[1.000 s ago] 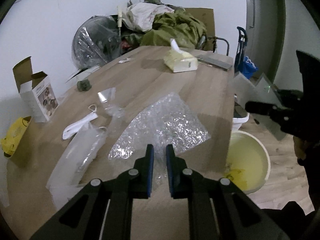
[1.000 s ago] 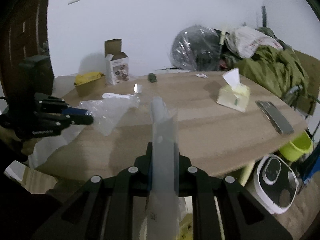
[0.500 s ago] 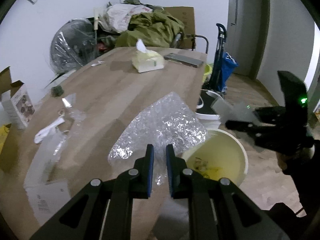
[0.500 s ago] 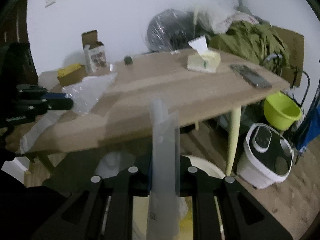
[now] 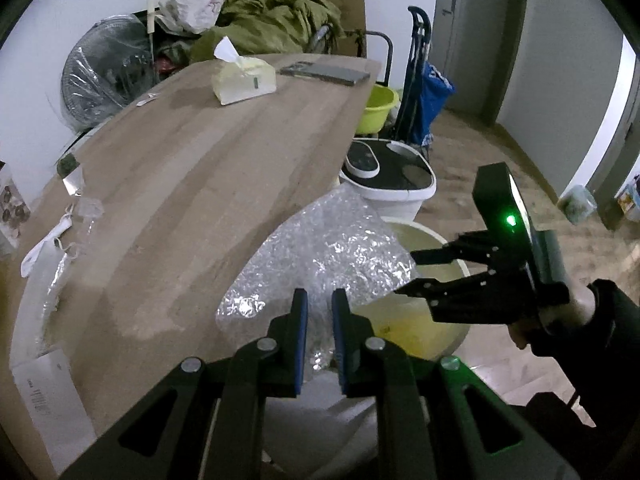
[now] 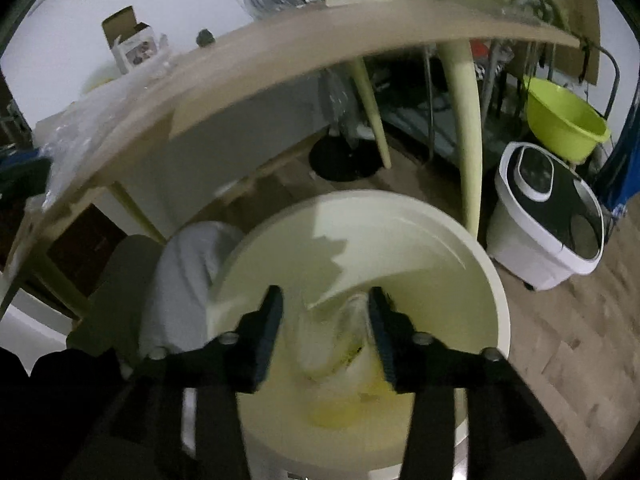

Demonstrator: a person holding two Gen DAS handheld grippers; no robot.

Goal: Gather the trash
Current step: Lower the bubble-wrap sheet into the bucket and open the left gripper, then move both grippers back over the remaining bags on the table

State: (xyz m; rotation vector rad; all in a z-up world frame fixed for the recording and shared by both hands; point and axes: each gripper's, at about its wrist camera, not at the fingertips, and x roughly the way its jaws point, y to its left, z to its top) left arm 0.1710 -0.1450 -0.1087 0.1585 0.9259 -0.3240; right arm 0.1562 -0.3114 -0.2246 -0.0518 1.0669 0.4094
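Drop-off step: the right gripper (image 6: 325,312), spread wide, hangs over the bin (image 6: 472,248) at frame centre, while the left gripper (image 5: 319,324) clenches bubble wrap (image 5: 320,252), which likely goes in next.

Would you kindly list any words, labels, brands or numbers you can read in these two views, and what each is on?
None can be read.
White label at the table's near edge: dark print, too small.
Open printed carton: pictures only, blurred.
White appliance on the floor: no legible marking.

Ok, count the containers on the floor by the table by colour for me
Cream: 1, the trash bucket
Lime green: 1, the basin
White with a black lid: 1, the bin
Total: 3
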